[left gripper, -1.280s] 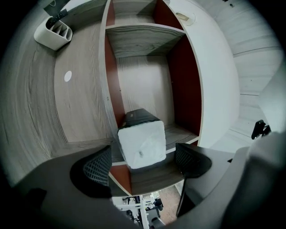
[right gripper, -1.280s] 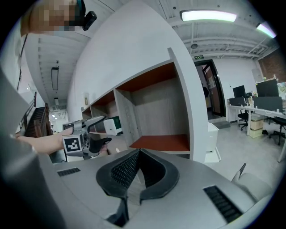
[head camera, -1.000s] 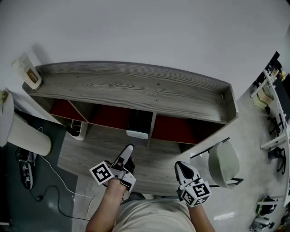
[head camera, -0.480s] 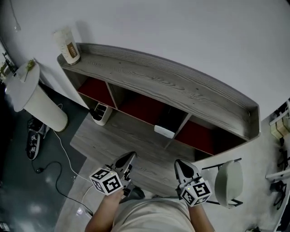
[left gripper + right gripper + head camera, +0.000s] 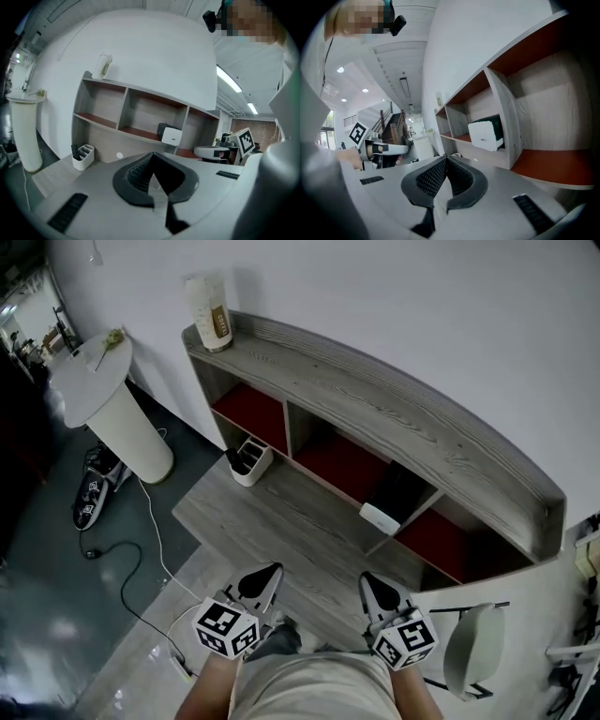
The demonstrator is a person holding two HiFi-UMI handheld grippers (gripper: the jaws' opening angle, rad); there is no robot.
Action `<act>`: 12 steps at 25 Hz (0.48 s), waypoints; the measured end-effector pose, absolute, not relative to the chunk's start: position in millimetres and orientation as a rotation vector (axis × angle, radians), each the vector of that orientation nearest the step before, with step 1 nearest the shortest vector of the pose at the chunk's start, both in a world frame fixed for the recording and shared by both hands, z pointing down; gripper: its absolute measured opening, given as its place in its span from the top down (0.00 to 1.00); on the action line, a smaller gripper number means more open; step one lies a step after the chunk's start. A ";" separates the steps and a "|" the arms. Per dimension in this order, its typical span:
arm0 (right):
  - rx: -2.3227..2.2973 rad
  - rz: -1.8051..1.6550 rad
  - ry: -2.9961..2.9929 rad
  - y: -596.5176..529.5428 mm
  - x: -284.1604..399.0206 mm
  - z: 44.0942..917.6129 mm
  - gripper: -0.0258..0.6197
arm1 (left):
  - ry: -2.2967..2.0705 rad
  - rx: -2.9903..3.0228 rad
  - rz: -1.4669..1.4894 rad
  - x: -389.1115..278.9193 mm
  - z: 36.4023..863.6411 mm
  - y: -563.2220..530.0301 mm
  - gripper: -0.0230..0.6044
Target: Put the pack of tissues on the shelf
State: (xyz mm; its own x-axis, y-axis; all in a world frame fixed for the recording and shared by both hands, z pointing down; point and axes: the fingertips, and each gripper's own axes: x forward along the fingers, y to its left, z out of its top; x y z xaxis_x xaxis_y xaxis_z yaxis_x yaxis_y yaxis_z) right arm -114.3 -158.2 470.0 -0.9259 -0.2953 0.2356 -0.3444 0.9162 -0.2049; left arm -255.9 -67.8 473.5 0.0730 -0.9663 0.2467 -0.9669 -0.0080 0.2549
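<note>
Honestly looks done: tissue pack [image 5: 380, 517] sits in the shelf [image 5: 394, 418] at one o'clock, left gripper [image 5: 265, 576] and right gripper [image 5: 372, 584] both clenched, empty; just back away.

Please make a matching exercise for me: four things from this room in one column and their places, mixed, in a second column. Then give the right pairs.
1 cup
2 tissue pack
3 caddy
4 chair

A inside a shelf compartment
B on the platform, before the shelf
C on top of the shelf
D near the shelf's right end

Pairs: 1-C, 2-A, 3-B, 4-D
</note>
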 end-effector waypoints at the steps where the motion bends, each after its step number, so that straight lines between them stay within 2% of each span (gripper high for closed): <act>1: 0.465 0.356 -2.881 -155.8 -117.2 468.9 0.92 | -1.942 2.000 0.015 -258.3 473.3 -63.5 0.94; 12: 0.304 0.276 -2.901 -139.3 -134.3 462.3 0.92 | -2.052 2.021 0.086 -258.8 468.1 -40.8 0.94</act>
